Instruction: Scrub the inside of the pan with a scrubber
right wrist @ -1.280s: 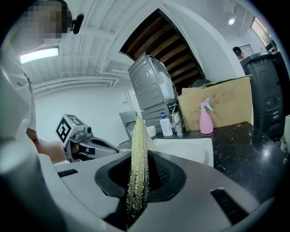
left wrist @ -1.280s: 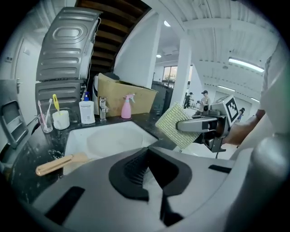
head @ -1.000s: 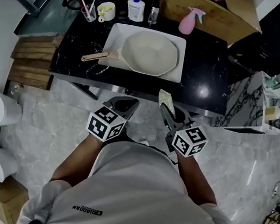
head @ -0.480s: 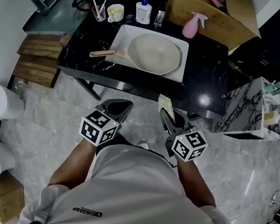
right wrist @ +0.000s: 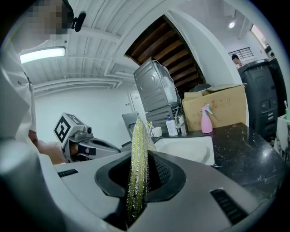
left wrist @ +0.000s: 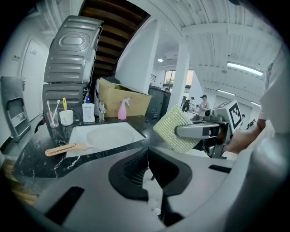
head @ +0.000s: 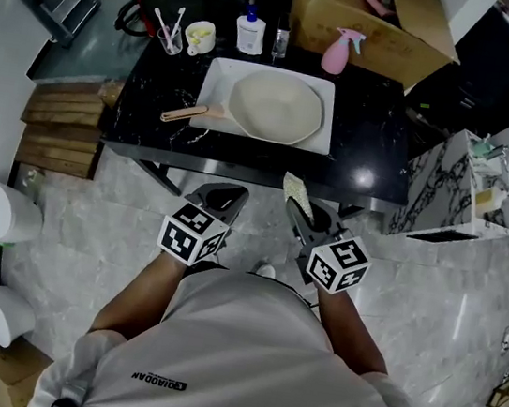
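A cream pan (head: 276,106) with a wooden handle (head: 184,113) lies on a white tray (head: 217,76) on the black counter, seen too in the left gripper view as the pan (left wrist: 108,134). Both grippers hang in front of the counter's near edge, short of the pan. My right gripper (head: 296,197) is shut on a yellow-green scrubber (right wrist: 137,158), which stands on edge between its jaws; the scrubber (left wrist: 176,131) also shows in the left gripper view. My left gripper (head: 222,195) is shut with nothing between its jaws.
At the counter's back stand a pink spray bottle (head: 337,51), a white pump bottle (head: 250,30), a cup (head: 200,36), a glass of toothbrushes (head: 170,35) and a cardboard box (head: 376,22). A marble-patterned stand (head: 447,184) is to the right. Wooden boards (head: 58,121) lie left.
Both grippers have edged a little toward the counter, with the scrubber still in the right one. The head view has shifted slightly.
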Available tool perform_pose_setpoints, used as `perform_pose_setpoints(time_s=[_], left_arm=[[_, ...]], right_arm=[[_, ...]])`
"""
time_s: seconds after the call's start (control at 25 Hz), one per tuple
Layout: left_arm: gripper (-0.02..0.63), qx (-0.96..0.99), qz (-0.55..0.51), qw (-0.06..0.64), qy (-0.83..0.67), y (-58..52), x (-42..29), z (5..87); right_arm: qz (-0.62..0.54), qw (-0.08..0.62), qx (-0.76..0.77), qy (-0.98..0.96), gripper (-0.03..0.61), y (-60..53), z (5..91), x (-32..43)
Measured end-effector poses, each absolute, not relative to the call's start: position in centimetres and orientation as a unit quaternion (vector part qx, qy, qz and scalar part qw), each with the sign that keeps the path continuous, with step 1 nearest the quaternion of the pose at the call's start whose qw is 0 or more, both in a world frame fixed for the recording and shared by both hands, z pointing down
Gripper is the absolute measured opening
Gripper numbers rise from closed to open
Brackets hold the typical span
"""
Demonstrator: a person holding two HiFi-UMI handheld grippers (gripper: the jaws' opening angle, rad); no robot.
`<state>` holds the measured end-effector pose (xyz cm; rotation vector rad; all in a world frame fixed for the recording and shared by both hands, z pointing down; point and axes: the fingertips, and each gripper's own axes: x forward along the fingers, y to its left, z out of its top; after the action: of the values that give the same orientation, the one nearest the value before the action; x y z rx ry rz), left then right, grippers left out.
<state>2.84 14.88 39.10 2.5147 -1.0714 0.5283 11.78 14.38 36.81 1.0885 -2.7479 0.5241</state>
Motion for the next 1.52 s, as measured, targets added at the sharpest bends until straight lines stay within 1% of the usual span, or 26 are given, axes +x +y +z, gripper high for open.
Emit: perform_pose_setpoints(time_s=[0.72, 1.52], left_arm=[[0.015, 0.908, 0.179, 0.14, -0.352, 14.7, 0.1, 36.7], [0.016, 0.908, 0.175, 0.134, -0.356, 14.3, -0.7, 36.3]], right_arm=[[0.174, 0.073, 0.395, -0.899, 0.08, 15.1, 36.7, 9.2], [0.173, 0.074, 0.403, -0.896, 0.08, 15.0, 36.7, 8.8]])
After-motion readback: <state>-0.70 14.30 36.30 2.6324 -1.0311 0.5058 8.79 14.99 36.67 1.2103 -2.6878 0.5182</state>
